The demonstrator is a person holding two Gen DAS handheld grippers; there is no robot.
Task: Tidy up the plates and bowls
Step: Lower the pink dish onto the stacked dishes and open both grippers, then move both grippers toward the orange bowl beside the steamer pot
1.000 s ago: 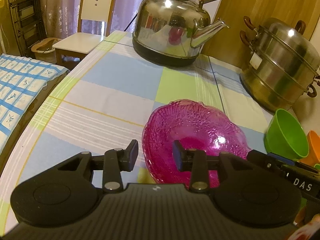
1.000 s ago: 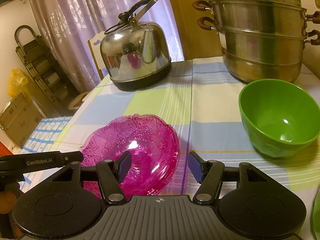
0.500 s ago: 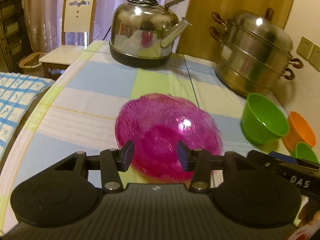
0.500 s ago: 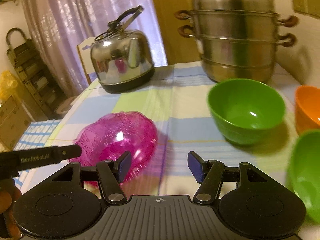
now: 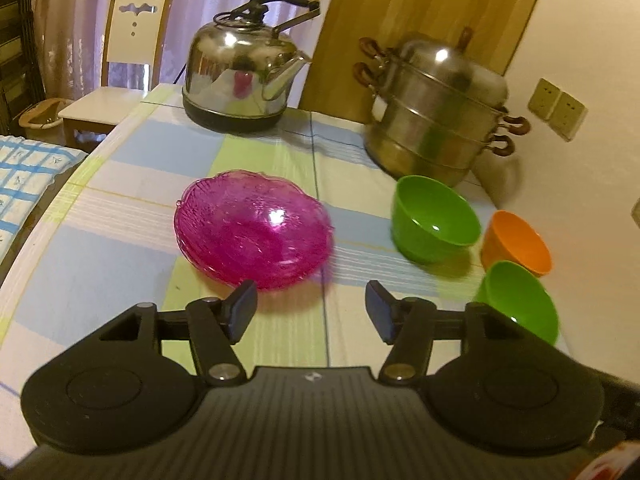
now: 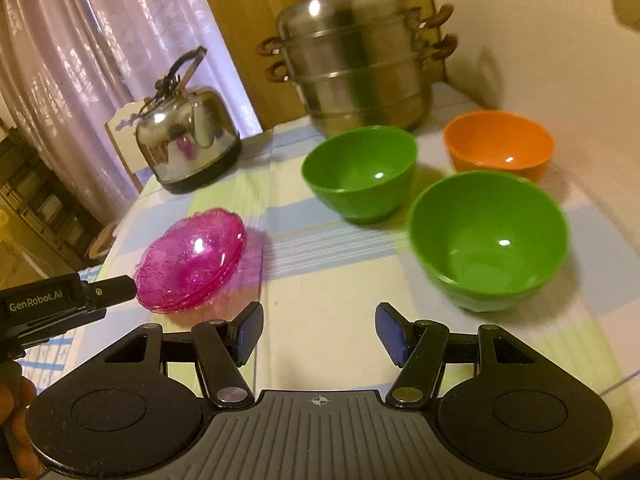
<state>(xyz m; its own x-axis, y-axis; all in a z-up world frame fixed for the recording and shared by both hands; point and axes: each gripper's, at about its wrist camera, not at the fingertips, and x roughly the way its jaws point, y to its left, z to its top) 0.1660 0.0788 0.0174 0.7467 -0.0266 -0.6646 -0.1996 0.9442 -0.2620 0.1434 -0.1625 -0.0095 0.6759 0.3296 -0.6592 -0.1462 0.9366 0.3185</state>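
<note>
A stack of pink glass plates lies on the checked tablecloth, also in the right wrist view. To its right stand a far green bowl, a near green bowl and an orange bowl. My left gripper is open and empty, just short of the plates. My right gripper is open and empty, between the plates and the near green bowl.
A steel kettle and a stacked steel steamer pot stand at the back of the table. A white chair is beyond the far left corner. The wall runs close along the right side.
My left gripper opened, let go of the pink plates and drew back. Both grippers pulled back and swung right, bringing the orange and near green bowls into view.
</note>
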